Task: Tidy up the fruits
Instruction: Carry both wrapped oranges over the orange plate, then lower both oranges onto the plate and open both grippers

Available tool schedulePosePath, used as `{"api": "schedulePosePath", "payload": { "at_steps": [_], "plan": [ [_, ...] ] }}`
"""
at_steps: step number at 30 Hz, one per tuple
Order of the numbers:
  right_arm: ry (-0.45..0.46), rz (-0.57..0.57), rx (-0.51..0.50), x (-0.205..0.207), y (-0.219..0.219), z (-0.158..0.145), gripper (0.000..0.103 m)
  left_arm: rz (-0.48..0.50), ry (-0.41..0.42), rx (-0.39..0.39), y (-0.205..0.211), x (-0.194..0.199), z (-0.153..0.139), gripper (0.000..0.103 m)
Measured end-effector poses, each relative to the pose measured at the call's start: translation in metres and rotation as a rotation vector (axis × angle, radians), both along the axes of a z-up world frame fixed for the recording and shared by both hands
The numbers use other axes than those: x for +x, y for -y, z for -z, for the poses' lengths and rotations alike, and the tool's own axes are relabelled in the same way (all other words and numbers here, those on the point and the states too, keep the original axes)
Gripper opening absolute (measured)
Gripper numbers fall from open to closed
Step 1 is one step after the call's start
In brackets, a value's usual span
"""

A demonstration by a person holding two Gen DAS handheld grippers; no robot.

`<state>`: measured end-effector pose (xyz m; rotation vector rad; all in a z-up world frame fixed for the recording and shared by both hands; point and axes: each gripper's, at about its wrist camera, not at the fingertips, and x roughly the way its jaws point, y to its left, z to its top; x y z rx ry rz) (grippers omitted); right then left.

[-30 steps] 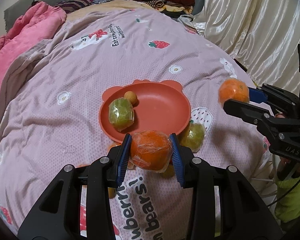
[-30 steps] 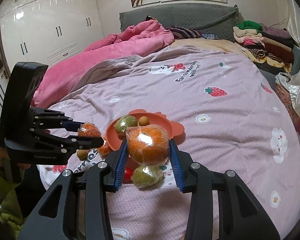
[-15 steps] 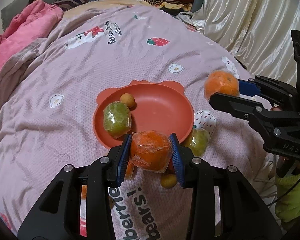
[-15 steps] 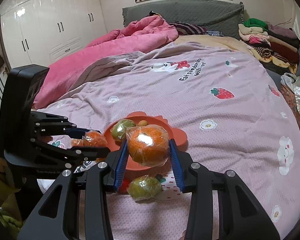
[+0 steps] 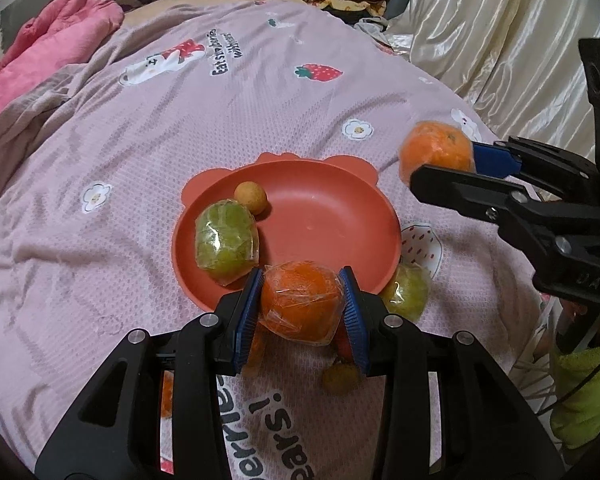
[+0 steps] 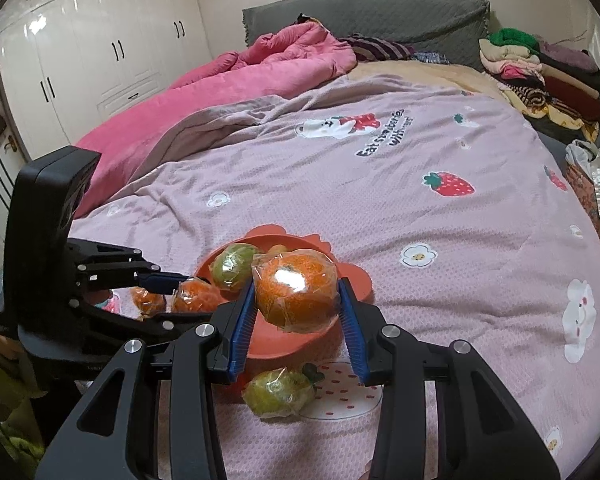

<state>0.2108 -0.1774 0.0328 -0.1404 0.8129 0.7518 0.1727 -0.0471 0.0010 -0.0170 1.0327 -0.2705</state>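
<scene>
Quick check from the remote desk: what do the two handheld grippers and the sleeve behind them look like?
Both the left gripper and the right gripper are matte black plastic with open triangular cut-outs, silver screw heads and ribbed blue pads. White lettering, too small to read, marks the right gripper's side. A yellow-green fleece sleeve shows behind it, crossed by a thin dark cable.

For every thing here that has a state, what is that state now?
Left gripper: shut on a wrapped orange.
Right gripper: shut on another wrapped orange.
Red plate: holds a wrapped green fruit and a small yellow fruit.
Second wrapped green fruit: on the blanket, at the plate's rim.
</scene>
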Motion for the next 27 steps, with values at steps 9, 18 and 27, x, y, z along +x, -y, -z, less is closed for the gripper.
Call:
{"api": "schedulePosePath", "payload": {
  "at_steps": [9, 18, 27],
  "plan": [
    [-0.025, -0.010, -0.011, 0.015, -0.007, 0.007, 0.039, 0.002, -0.014, 0.003, -0.001, 0.006, 0.007, 0.031],
    [-0.057, -0.040, -0.077, 0.033, -0.020, 0.022, 0.039, 0.005, -0.022, 0.011, 0.001, 0.007, 0.018, 0.031],
    [-0.073, -0.091, -0.135, 0.038, -0.034, 0.032, 0.039, 0.010, -0.040, 0.000, -0.002, 0.010, 0.025, 0.031]
  ]
}}
